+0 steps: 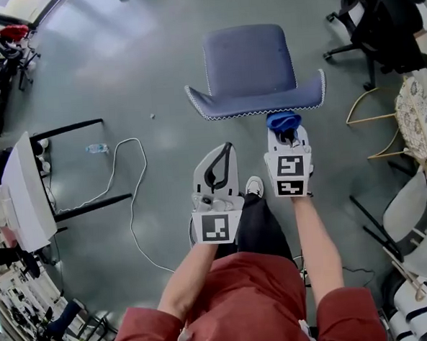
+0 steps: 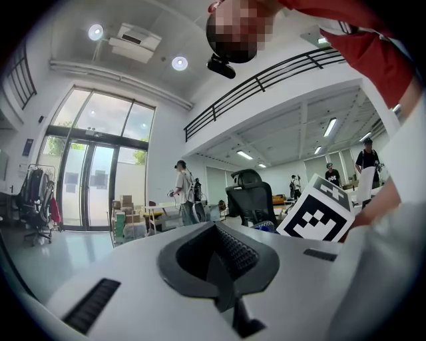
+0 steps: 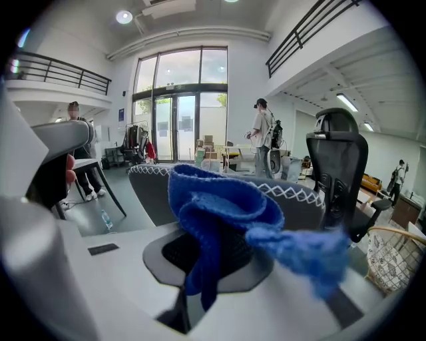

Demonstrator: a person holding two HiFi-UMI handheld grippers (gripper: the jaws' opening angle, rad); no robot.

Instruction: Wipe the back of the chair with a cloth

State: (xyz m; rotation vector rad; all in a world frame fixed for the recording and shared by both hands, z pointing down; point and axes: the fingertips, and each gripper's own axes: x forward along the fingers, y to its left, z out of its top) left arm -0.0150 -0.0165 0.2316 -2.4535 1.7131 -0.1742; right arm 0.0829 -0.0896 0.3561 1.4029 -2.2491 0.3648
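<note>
The head view shows the layout. A blue-grey chair stands on the grey floor with its seat on the far side and its back towards the person. The back's long axis runs left to right, and white zigzag stitching runs along its top edge. The right gripper points forward at the right end of that edge. Its jaws are closed on a bunched blue cloth that meets the edge. The left gripper is lower and just left of it, short of the chair, and also points forward.

The right gripper view shows the grip, which the head view does not. The cloth is pinched in the right gripper. One fold hangs down between the jaws and a blurred tail trails to the right. Behind the cloth, the stitched back crosses the frame. This view does not settle whether the cloth presses on the back.

The left gripper view shows the left gripper with its jaws brought together and nothing between them. The chair itself is out of this frame. The right gripper's marker cube is at the right.

A black office chair stands farther off. A water bottle and a white cable lie on the floor to the left.
</note>
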